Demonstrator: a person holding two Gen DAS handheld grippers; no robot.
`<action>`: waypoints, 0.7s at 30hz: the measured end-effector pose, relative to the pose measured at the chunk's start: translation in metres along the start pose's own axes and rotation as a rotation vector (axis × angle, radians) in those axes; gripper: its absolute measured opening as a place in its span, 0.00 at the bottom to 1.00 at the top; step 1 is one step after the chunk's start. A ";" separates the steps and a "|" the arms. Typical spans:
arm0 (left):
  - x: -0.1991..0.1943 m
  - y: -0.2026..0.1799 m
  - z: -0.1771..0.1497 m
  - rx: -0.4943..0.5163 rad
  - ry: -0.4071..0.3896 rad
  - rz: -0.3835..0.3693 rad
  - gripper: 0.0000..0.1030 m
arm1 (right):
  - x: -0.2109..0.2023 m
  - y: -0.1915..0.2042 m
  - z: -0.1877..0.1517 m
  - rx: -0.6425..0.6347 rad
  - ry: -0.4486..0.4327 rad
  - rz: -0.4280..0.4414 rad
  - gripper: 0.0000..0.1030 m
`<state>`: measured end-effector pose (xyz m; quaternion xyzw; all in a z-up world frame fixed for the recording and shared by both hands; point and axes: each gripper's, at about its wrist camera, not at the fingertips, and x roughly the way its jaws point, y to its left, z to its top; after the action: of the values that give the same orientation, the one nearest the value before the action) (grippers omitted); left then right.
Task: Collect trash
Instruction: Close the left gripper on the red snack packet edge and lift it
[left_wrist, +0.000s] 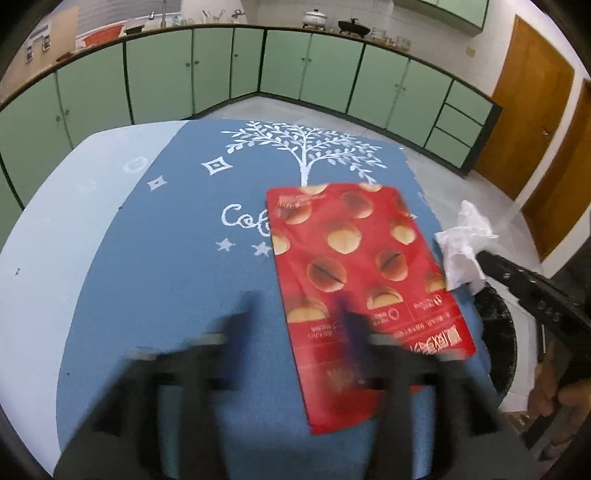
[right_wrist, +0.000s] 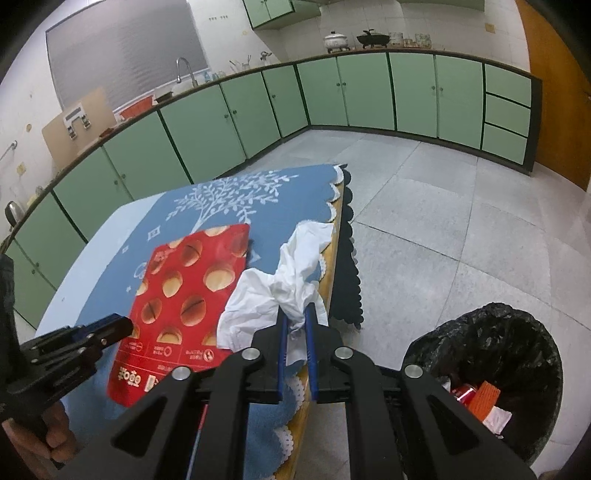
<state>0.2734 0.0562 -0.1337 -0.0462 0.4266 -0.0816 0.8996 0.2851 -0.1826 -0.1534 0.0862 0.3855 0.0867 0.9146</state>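
Note:
A red snack pouch (left_wrist: 365, 291) lies flat on the blue cloth of the table (left_wrist: 177, 258); it also shows in the right wrist view (right_wrist: 184, 306). My left gripper (left_wrist: 299, 317) is blurred, its jaws open, the right finger over the pouch's near part. My right gripper (right_wrist: 296, 319) is shut on a crumpled white tissue (right_wrist: 284, 280) at the table's right edge; the tissue also shows in the left wrist view (left_wrist: 465, 243). A bin with a black liner (right_wrist: 491, 369) stands on the floor to the right and holds a red can and other trash.
The blue cloth with a white tree print hangs over the table's right edge (right_wrist: 347, 258). Green kitchen cabinets (right_wrist: 369, 96) run along the far walls. A wooden door (left_wrist: 535, 122) is at the right. Grey tiled floor (right_wrist: 443, 221) lies beyond the table.

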 end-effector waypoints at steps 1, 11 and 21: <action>-0.002 0.000 -0.001 0.005 -0.003 -0.008 0.65 | 0.001 0.000 -0.001 0.003 0.004 -0.001 0.09; 0.010 -0.018 -0.009 0.044 0.031 -0.046 0.36 | 0.006 0.001 -0.005 0.004 0.014 0.004 0.09; 0.011 -0.021 -0.004 0.037 0.023 -0.070 0.05 | 0.013 0.003 -0.009 0.000 0.029 0.005 0.09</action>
<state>0.2749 0.0339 -0.1418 -0.0434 0.4335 -0.1217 0.8918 0.2871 -0.1759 -0.1678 0.0858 0.3983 0.0904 0.9087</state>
